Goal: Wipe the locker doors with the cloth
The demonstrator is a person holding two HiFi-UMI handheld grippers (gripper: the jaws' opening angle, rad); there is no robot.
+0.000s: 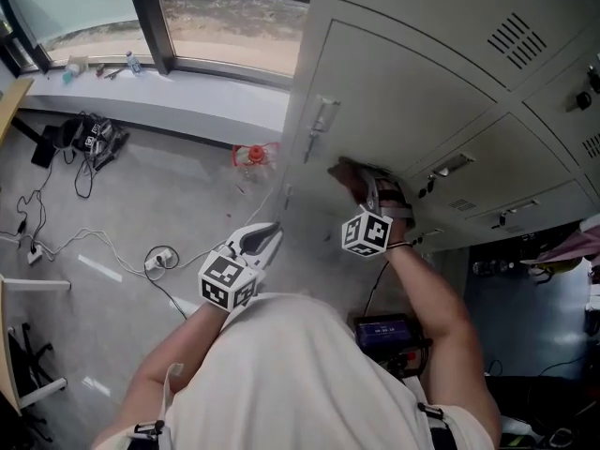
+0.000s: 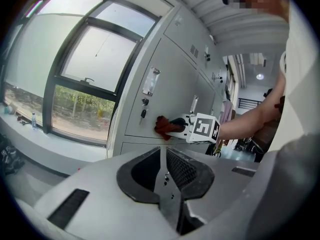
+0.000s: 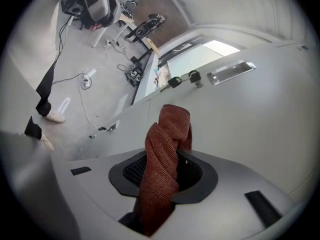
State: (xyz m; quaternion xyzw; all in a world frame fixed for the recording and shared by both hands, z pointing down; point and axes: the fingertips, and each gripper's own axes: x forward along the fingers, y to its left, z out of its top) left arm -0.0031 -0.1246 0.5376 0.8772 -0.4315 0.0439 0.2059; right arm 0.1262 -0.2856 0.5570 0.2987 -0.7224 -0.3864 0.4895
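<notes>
Right tool [image 3: 162, 170] pinches the red cloth [image 3: 168, 144], its bunched end pushed up to the low part of the locker door [image 1: 403, 111], ready to rub. Left tool [image 2: 163, 176] hangs near the body, jaws pressed together on nothing, probably just keeping clear.

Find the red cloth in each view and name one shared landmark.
Head view: centre, cloth at the locker door, below-right of its handle.
Left gripper view: centre, cloth below the handle.
Right gripper view: lower centre, cloth clamped between the jaws.
Shared landmark: the handle.
</notes>
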